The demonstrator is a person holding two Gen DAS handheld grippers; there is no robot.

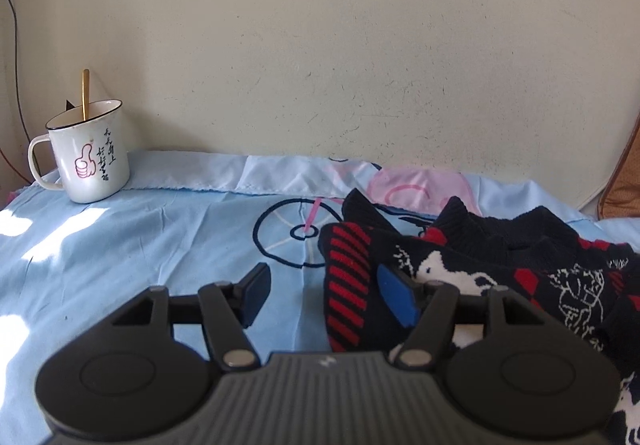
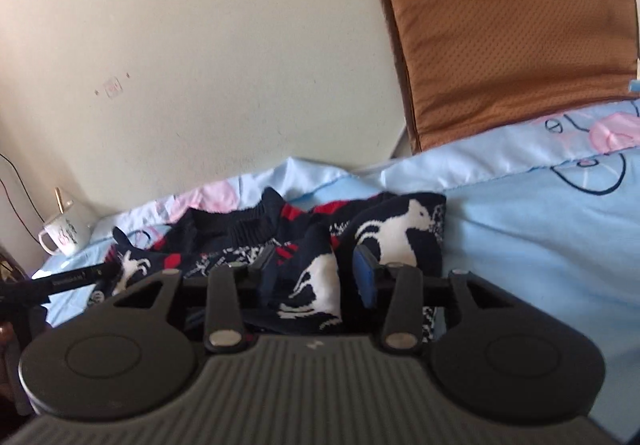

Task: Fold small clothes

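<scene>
The sweater [image 1: 500, 269] is a soft, thick knit, bunched up on the blue sheet [image 1: 120, 245] near the wall. It'll flop and stretch, so I'd grab it by a cuff or hem. Left gripper [image 1: 324, 293] hangs half open around the striped sleeve [image 1: 346, 285]. Right gripper [image 2: 316, 273] straddles a fold, not clamping. Mug [image 1: 86, 157] sits well off to the left.

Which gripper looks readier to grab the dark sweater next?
Probably the right gripper: a bunched fold of the sweater already sits between its fingers. The left gripper has only the striped cuff near one finger.
</scene>
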